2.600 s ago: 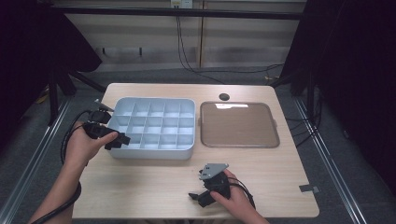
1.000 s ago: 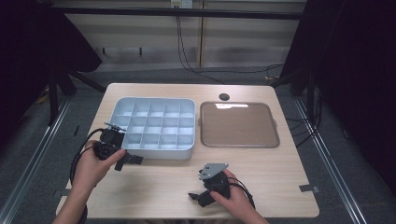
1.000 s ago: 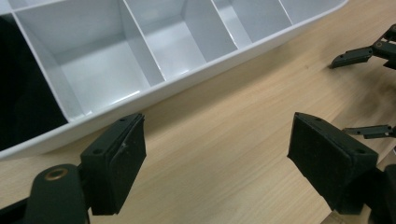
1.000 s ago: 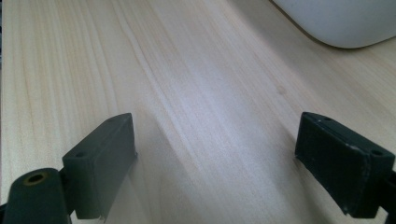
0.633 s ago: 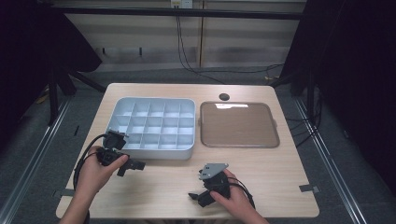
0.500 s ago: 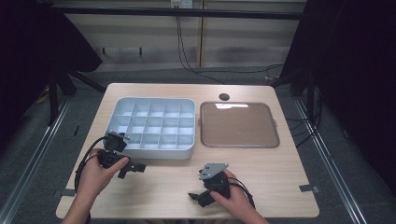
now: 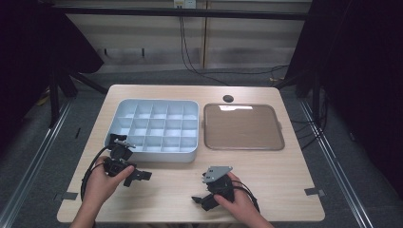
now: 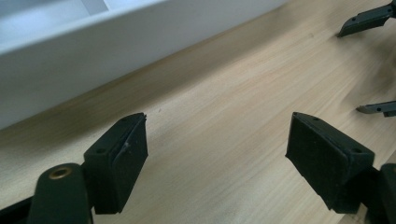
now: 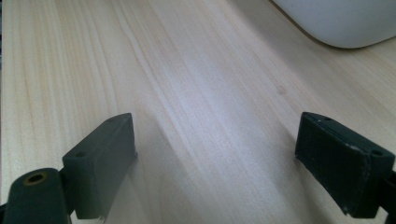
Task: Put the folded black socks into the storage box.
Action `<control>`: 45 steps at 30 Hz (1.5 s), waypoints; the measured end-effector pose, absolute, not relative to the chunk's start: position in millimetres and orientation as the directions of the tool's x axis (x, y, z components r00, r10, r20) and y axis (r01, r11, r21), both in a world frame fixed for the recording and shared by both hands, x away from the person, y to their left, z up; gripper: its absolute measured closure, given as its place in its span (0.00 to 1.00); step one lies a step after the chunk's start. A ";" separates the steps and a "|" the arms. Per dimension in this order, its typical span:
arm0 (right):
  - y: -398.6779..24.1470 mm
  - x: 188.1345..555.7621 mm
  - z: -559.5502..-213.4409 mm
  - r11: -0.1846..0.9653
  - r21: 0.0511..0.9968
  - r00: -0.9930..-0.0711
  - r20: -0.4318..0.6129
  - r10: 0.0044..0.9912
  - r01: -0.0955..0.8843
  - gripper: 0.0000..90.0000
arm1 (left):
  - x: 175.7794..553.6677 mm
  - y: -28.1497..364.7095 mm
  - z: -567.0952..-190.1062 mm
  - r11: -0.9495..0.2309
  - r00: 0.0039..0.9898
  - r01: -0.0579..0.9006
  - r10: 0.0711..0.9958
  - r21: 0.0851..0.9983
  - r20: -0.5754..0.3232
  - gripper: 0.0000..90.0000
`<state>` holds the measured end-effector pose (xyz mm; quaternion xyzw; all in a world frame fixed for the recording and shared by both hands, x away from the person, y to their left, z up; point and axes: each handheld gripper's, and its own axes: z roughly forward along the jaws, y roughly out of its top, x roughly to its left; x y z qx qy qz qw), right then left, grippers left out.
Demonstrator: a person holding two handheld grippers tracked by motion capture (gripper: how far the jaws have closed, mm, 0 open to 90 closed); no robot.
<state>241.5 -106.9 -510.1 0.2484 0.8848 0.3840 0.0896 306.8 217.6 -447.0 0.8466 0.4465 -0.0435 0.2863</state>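
On the table (image 7: 285, 166), going left to right: the left gripper (image 7: 138, 176) lies low at the near left, held in the left hand (image 7: 102, 183), just in front of the near wall of the box (image 7: 154, 128). Its jaws point right, toward the middle of the near edge, and a cable loops from it back past the hand. In the left gripper view the two pads (image 8: 123, 158) stand wide apart over bare wood with nothing between them – released, grasping nothing. The white wall of the box (image 8: 93, 51) runs across the far left of that view, close by but not touching the pads, and the tips of the right gripper (image 8: 369, 65) show at the far right edge.

The box is a pale blue tray split into a grid of small compartments; it sits on the left half of the table, all cells looking bare from above. Just beside it on the right, apart by a narrow gap, lies a brown tray (image 7: 243, 126) with a light rim. Beyond that, near the far edge, is a small dark round hole (image 7: 228, 98).

At the near middle the right hand (image 7: 237, 199) holds the right gripper (image 7: 197, 200), its grey plate on top and its jaws pointing left. In the right gripper view its pads (image 9: 105, 154) are likewise spread wide over bare wood – open, nothing held – with a corner of the box (image 9: 341, 21) at the upper right.
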 end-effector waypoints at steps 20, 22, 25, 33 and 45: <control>-106.9 241.4 -510.1 0.582 0.723 -0.860 0.034 0.509 0.372 0.13 | 303.6 222.5 -468.3 -0.442 0.622 0.761 0.706 0.475 -0.338 0.22; -106.9 241.4 -510.1 0.582 0.724 -0.861 0.032 0.508 0.371 0.13 | 302.8 222.5 -472.3 -0.437 0.617 0.765 0.708 0.472 -0.345 0.22; -107.0 241.5 -510.2 0.582 0.724 -0.861 0.032 0.508 0.370 0.13 | 302.5 223.0 -474.1 -0.438 0.618 0.764 0.707 0.474 -0.344 0.22; -106.8 241.2 -510.1 0.580 0.724 -0.860 0.035 0.509 0.373 0.13 | 301.3 225.1 -482.2 -0.442 0.631 0.750 0.701 0.493 -0.331 0.22; -106.7 241.1 -510.1 0.582 0.723 -0.862 0.035 0.506 0.372 0.13 | 292.3 224.3 -489.0 -0.503 0.718 0.638 0.661 0.583 -0.216 0.20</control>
